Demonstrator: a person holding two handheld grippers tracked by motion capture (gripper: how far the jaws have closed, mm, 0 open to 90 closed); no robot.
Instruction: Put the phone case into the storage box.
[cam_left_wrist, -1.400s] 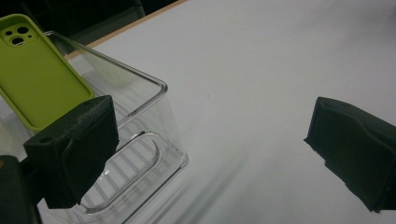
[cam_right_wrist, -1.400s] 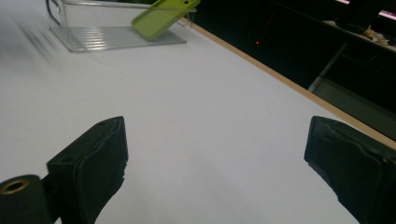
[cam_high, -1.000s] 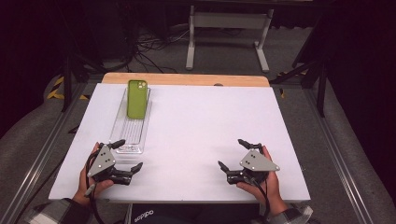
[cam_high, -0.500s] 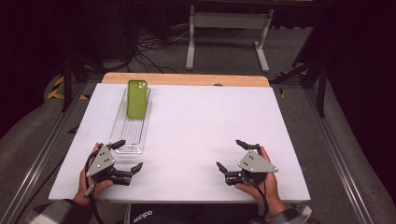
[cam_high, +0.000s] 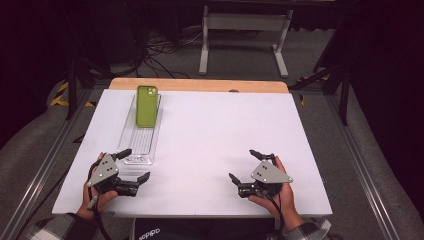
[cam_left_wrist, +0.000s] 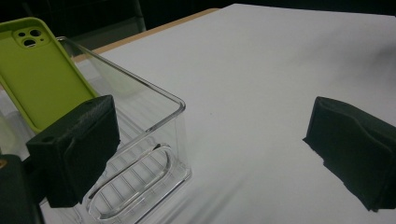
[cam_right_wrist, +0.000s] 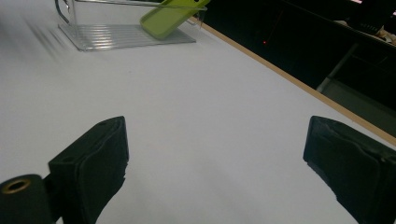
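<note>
A lime-green phone (cam_high: 146, 105) leans tilted in the far end of a long clear plastic tray (cam_high: 139, 145) at the table's left. My left gripper (cam_high: 137, 164) stands open at the tray's near end, with one jaw beside the tray's near corner and nothing between the jaws. The left gripper view shows the phone (cam_left_wrist: 39, 79) and the tray's rim (cam_left_wrist: 154, 100) close ahead of the left gripper (cam_left_wrist: 210, 149). My right gripper (cam_high: 242, 164) rests open and empty near the front right. Far off in the right gripper view, beyond the right gripper (cam_right_wrist: 215, 158), are the phone (cam_right_wrist: 170, 16) and the tray (cam_right_wrist: 116, 35).
The white table top (cam_high: 220, 130) has a wooden strip (cam_high: 200, 85) along its far edge. Metal rails run down both sides of the table. A grey stand (cam_high: 240, 30) and cables sit on the floor behind.
</note>
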